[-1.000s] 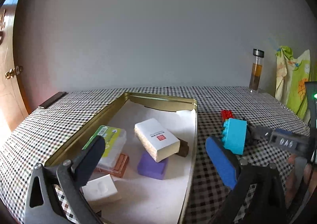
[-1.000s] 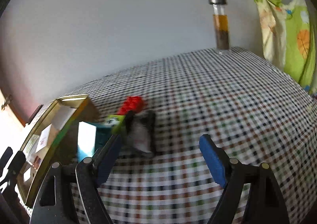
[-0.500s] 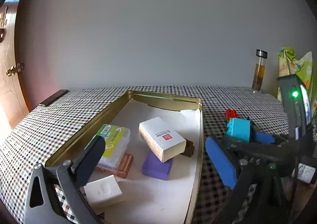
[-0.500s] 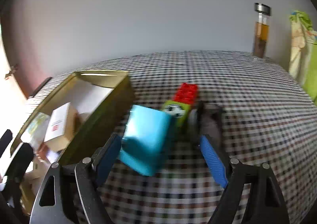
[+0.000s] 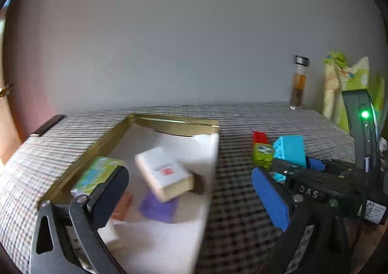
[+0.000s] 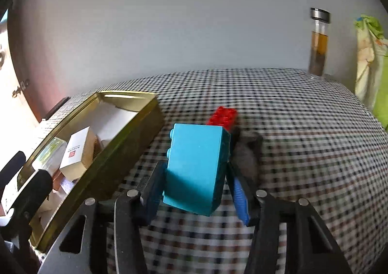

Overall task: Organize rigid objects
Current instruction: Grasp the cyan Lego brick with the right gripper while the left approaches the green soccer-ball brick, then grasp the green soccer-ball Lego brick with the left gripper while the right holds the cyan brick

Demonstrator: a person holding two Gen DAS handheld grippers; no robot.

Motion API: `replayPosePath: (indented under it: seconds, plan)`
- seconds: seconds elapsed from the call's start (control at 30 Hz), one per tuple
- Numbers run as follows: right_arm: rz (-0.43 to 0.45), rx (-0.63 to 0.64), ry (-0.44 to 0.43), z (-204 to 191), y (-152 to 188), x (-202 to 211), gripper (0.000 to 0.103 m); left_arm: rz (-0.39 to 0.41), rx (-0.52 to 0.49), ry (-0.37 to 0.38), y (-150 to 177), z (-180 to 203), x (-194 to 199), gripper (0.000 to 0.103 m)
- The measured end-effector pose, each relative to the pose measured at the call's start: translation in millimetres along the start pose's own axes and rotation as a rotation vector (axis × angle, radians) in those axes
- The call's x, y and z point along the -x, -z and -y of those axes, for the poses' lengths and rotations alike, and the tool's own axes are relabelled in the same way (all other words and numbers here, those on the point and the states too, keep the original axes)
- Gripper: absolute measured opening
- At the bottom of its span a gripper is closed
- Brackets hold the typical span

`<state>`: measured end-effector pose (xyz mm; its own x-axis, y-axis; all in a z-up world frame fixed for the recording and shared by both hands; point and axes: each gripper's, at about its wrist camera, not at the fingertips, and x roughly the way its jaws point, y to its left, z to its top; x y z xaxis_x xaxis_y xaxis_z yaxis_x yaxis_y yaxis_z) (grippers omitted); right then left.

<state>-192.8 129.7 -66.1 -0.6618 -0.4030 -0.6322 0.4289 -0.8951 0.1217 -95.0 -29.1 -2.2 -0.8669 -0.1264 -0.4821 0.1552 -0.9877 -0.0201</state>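
The right gripper [image 6: 197, 189] pinches an upright turquoise block [image 6: 196, 167], with the gold tray [image 6: 135, 133] at its ten o'clock; the left gripper [image 5: 191, 191] hangs spread over that tray.

Open checked tablecloth [image 6: 303, 128] stretches right of the teal block [image 6: 196, 167]; on its left the gold tin's wall [image 6: 116, 152] stands close, with a red brick [image 6: 224, 116] and dark object [image 6: 246, 155] crowding behind.

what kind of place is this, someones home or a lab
Probably a home: a table under a checked cloth, a wooden door at the left edge, and a glass bottle against a plain wall.
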Motion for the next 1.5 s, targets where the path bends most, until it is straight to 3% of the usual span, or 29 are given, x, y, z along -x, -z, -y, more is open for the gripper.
replayPosePath:
  seconds: [0.27, 0.47, 0.6, 0.77, 1.03, 1.07, 1.13, 1.17, 1.3, 1.5]
  plan:
    - [0.012, -0.119, 0.069, 62.0, 3.3, 9.2, 0.053, -0.083, -0.099, 0.114, -13.3, 55.5, -32.1, 0.103]
    - [0.014, -0.187, 0.079, 97.6, 2.5, 11.3, 0.053, -0.131, -0.135, 0.117, -19.1, 76.3, -63.6, 0.102]
    - [0.019, -0.201, 0.053, 102.7, 4.5, 12.0, 0.053, -0.179, -0.161, 0.128, -20.8, 82.8, -85.5, 0.085]
    - [0.03, -0.209, 0.041, 103.5, 6.3, 13.2, 0.053, -0.213, -0.158, 0.157, -19.7, 82.7, -99.3, 0.083]
    - [0.028, -0.211, 0.042, 106.4, 3.4, 12.0, 0.053, -0.25, -0.165, 0.174, -22.1, 81.5, -115.4, 0.067]
    - [0.026, -0.21, 0.043, 104.8, 3.5, 12.6, 0.053, -0.254, -0.168, 0.18, -22.5, 81.9, -116.9, 0.063]
    - [0.023, -0.209, 0.045, 104.4, 2.7, 12.0, 0.054, -0.273, -0.175, 0.194, -21.8, 84.1, -121.5, 0.042]
    - [0.022, -0.21, 0.045, 104.7, 2.7, 11.7, 0.054, -0.277, -0.181, 0.198, -21.7, 84.5, -121.7, 0.04]
    - [0.018, -0.215, 0.043, 106.1, 3.0, 10.5, 0.054, -0.286, -0.196, 0.184, -21.0, 87.5, -123.9, 0.039]
    - [0.009, -0.208, 0.048, 104.4, 2.5, 8.4, 0.054, -0.342, -0.157, 0.23, -20.7, 82.1, -135.7, 0.036]
